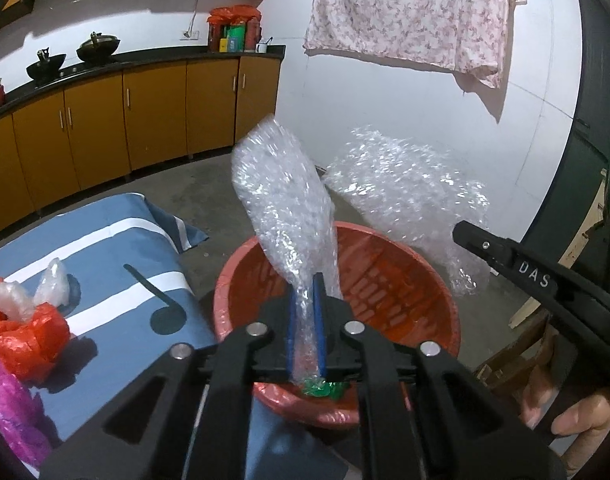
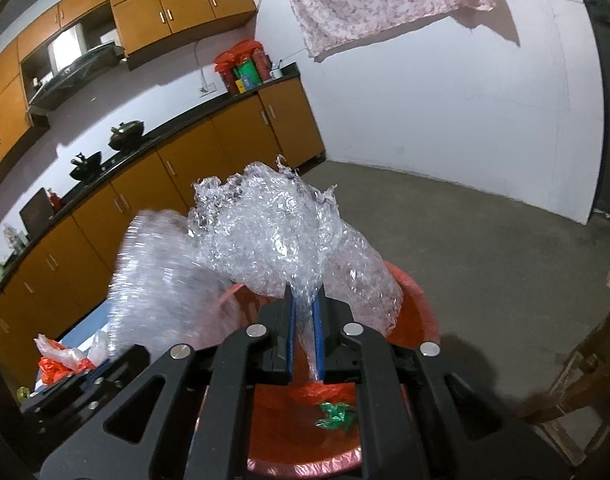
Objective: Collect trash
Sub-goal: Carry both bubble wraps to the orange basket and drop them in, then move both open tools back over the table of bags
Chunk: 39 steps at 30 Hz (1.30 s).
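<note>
Your left gripper (image 1: 306, 300) has its blue pads against a strip of bubble wrap (image 1: 283, 200) between them, clamped over the red basin (image 1: 433, 280). That strip's long axis runs upright, its free end pointing up and slightly left, away from you. Your right gripper (image 2: 305, 312) is clamped on a crumpled wad of clear bubble wrap (image 2: 265, 236), which fans upward and to the left above the same basin's near rim. Green scrap (image 2: 337, 416) lies in the basin bottom.

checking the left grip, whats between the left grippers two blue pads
A strip of clear bubble wrap sits between the left gripper pads, above the red basin; left wrist view.
</note>
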Available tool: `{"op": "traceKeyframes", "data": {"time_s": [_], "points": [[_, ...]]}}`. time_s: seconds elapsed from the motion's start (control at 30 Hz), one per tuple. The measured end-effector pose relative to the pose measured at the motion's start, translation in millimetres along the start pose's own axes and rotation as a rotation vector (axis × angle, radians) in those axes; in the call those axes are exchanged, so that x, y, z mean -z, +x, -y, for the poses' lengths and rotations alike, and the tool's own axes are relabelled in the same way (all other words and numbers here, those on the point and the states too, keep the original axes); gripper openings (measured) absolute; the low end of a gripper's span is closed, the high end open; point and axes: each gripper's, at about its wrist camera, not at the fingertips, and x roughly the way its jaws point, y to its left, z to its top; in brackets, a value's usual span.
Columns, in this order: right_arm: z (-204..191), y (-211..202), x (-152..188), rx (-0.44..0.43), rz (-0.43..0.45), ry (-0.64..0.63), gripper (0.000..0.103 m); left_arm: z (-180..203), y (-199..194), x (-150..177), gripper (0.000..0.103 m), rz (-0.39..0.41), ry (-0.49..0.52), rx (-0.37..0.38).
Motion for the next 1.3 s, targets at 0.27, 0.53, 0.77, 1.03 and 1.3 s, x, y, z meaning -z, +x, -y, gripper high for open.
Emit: {"op": "traceKeyframes", "data": {"time_s": [0.27,0.53,0.77,1.03,1.3], "points": [[15.5,-18.4,8.2,0.052,0.055,-0.001,0.076,-24.7,-13.4,8.9,0.062,0.01,-0.049,-0.067],[-9.7,-46.5,17.4,0.154,0.159,-0.177,0.101,-51.4,-66.2,21.0,0.099,0.084,-0.099,-0.228],[-50.4,-53.5,31.8,0.113,0.139,-0.301,0.101,-80.1,-116.9,46.6,0.099,0.092,-0.137,-0.354],[-113.6,-64.7,61.9,-0.047,0.08,-0.39,0.101,-134.9,-189.2,91.1,0.099,0.089,-0.192,-0.539],[-190.4,-64.9,104.1,-0.24,-0.023,-0.495,0.101,-205.0,-257.0,141.2,0.099,0.073,-0.312,-0.728]]}}
